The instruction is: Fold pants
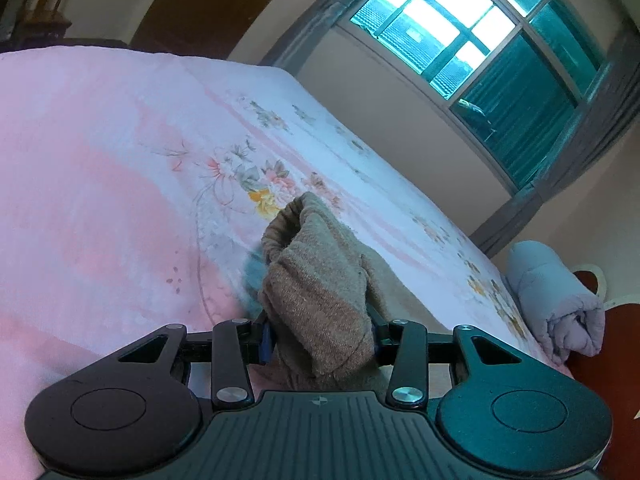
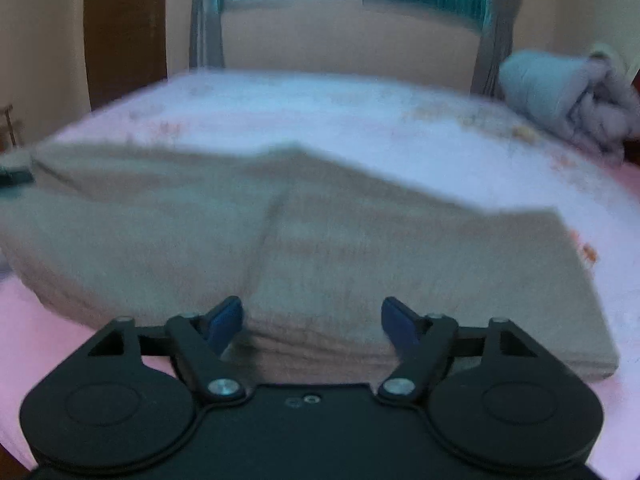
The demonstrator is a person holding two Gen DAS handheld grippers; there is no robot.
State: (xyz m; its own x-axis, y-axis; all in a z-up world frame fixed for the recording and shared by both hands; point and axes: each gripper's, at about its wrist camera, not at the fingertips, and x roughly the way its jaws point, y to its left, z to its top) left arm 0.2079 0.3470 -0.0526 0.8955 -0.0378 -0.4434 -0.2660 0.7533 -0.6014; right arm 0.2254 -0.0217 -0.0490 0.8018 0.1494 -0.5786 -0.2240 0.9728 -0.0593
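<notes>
1. My left tongs (image 1: 320,334) are pinched on a bunched fold of the pants (image 1: 320,280); the gathered waistband rises toward the centre of the left wrist view.
2. My right tongs (image 2: 312,320) stand spread, blue pads either side of the pants' near folded edge at lower centre, not pressing as far as I can tell through the blur.
3. The pants (image 2: 280,232) lie across the bed (image 2: 360,128), layered and thick.
4. I judge the cloth soft, limp and fairly light. Grip corners or waistband, taking every layer, or it sags.
</notes>
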